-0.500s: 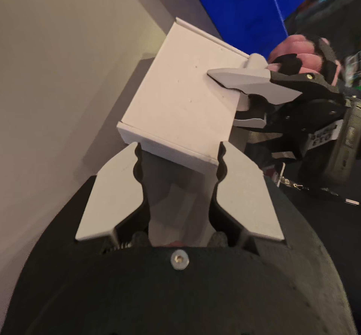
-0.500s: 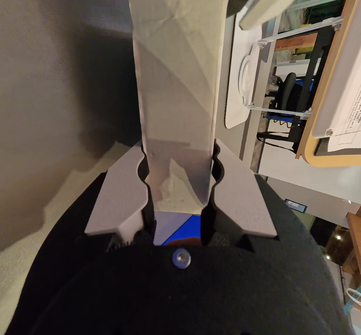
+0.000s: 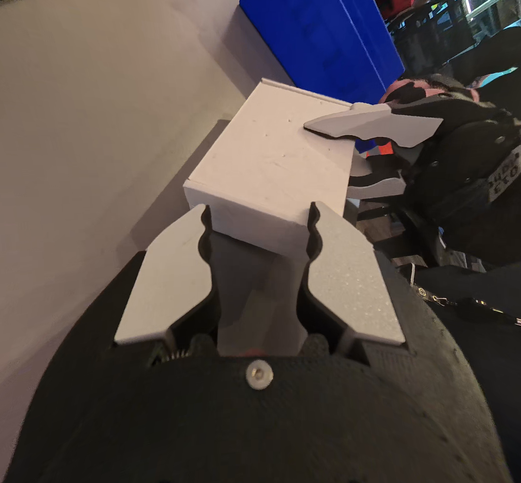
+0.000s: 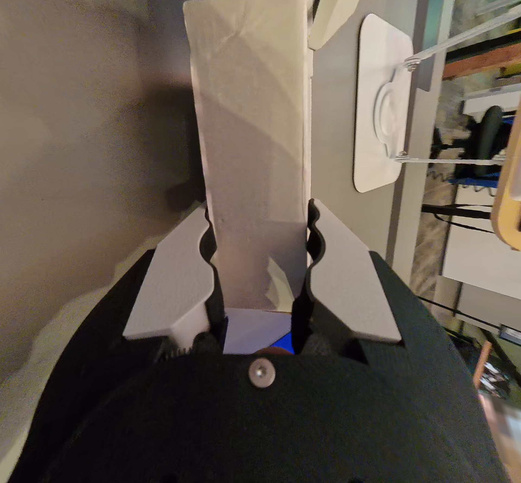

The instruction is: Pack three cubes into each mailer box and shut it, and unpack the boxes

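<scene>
Two grippers: both on one white box, held clear of the grey table.
Left gripper (image 3: 258, 215): jaws closed on the box (image 3: 270, 165) at its near end.
Right gripper (image 4: 258, 215): jaws closed on the box's side, one finger (image 3: 363, 125) over the top, the other beneath.
Box: shut, tilted.
Bin (image 3: 318, 26): blue, beyond the box, near the table's edge.
Table (image 3: 98, 131): a white mat (image 4: 380, 103) lies toward its far edge.
</scene>
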Demonstrator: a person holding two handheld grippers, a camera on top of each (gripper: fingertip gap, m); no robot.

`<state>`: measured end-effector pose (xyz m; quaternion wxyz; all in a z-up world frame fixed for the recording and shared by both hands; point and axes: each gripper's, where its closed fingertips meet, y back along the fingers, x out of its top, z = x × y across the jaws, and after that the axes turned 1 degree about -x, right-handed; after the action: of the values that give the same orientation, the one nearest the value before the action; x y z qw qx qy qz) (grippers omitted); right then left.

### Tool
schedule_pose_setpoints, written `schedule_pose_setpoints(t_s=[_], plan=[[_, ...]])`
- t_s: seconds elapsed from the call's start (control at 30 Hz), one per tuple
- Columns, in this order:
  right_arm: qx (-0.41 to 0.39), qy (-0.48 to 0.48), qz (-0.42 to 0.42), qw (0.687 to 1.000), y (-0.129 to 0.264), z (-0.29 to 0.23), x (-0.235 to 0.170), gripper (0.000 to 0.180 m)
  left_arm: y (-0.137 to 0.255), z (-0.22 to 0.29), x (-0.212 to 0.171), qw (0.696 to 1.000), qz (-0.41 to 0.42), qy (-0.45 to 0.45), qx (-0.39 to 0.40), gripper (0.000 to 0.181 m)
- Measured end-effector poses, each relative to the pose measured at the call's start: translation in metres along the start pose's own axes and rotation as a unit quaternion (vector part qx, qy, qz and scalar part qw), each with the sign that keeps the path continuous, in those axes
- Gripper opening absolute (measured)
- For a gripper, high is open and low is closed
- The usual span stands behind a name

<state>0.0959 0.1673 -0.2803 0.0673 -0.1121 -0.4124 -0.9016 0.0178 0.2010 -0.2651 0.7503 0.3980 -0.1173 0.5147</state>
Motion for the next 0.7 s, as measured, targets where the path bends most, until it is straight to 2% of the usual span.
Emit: schedule_pose_setpoints(t_s=[0.17,0.27,0.33,0.43,0.47,0.53,0.63,0.7], plan=[[0.063,-0.026,0.013,0.998,0.005,0.002,0.000,0.063,0.000,0.005,0.008,1.000,0.008,-0.024,-0.003,0.054],[0.094,-0.034,0.017,0.995,0.007,0.004,0.000,0.063,0.008,0.009,0.016,0.994,0.026,-0.100,0.019,0.048],[0.105,-0.051,0.020,0.993,0.006,0.007,-0.001,0.063,0.016,0.030,0.018,0.987,0.047,-0.155,-0.020,0.073],[0.115,-0.056,0.027,0.991,0.006,0.009,-0.002,0.063,0.013,0.034,0.002,0.964,0.015,-0.265,0.031,0.106],[0.117,-0.057,0.029,0.991,0.006,0.009,-0.001,0.063,0.008,0.029,-0.003,0.954,-0.001,-0.293,0.061,0.109],[0.123,-0.059,0.031,0.990,0.006,0.010,-0.001,0.063,-0.003,0.022,-0.011,0.925,-0.030,-0.362,0.114,0.103],[0.130,-0.059,0.026,0.989,0.005,0.011,-0.002,0.063,-0.016,0.014,-0.010,0.882,-0.043,-0.434,0.177,0.076],[0.127,-0.065,0.017,0.990,0.006,0.013,-0.004,0.063,-0.018,0.011,-0.005,0.874,-0.033,-0.446,0.193,0.070]])
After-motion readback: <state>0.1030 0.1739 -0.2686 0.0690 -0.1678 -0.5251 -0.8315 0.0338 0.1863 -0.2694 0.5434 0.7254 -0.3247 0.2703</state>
